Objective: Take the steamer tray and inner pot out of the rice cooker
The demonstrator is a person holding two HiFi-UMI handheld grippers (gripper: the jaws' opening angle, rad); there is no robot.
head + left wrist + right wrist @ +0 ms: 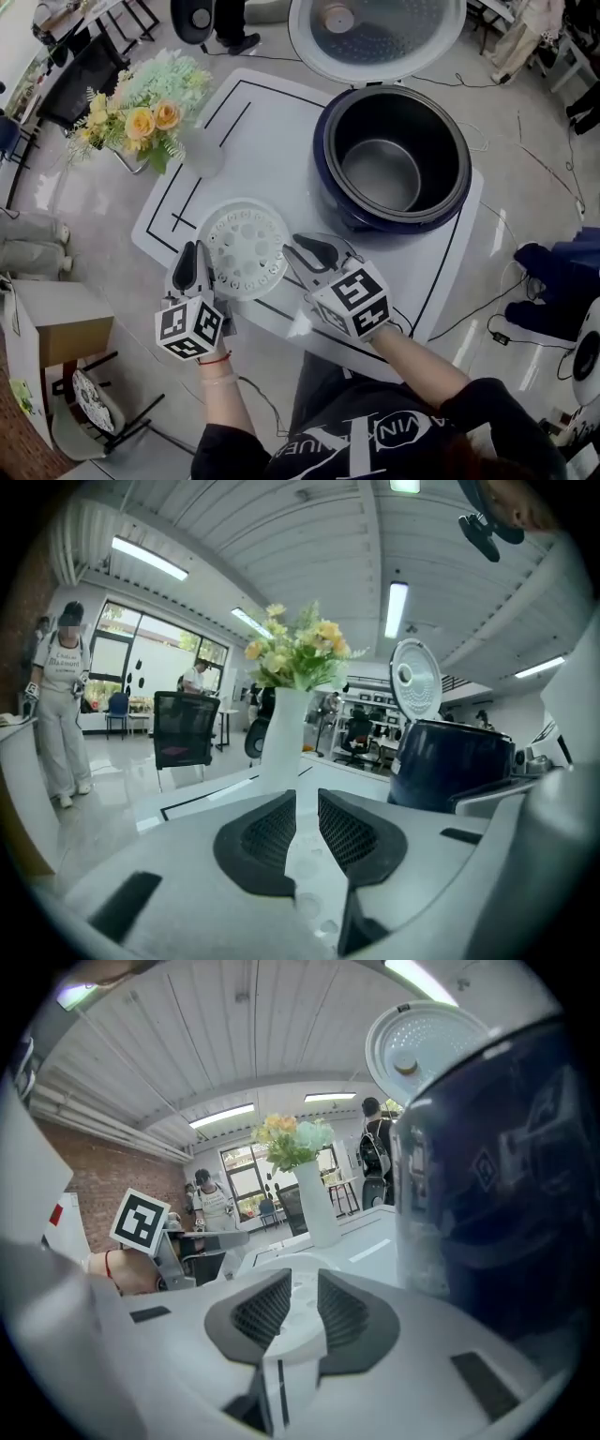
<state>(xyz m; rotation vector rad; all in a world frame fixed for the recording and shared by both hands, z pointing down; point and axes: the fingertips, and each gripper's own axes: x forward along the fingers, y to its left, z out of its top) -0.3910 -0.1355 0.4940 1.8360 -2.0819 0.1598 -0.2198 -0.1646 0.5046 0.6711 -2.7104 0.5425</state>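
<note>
Rice cooker: a dark blue round rice cooker (328,192) stands on a white table with black lines (281,117). Its white round lid (375,33) is swung open on the side away from the person.
Inner pot: the grey metal inner pot (380,173) sits inside the rice cooker.
Steamer tray: the white round perforated steamer tray (246,248) is out of the rice cooker, near it on the person's side and to its left. It lies flat between the two grippers. I cannot tell whether it rests on the table or hangs just above it.
Left gripper: the left gripper (199,251) is at the tray edge farther from the rice cooker, jaws nearly together and clenched on the thin rim.
Right gripper: the right gripper (294,247) is at the tray edge nearer the rice cooker. Its jaws are slack, with the rim between the pads but not pinched.
Flowers: a white vase (202,155) of yellow and pale green flowers (141,108) stands left of the rice cooker, apart from the tray.
</note>
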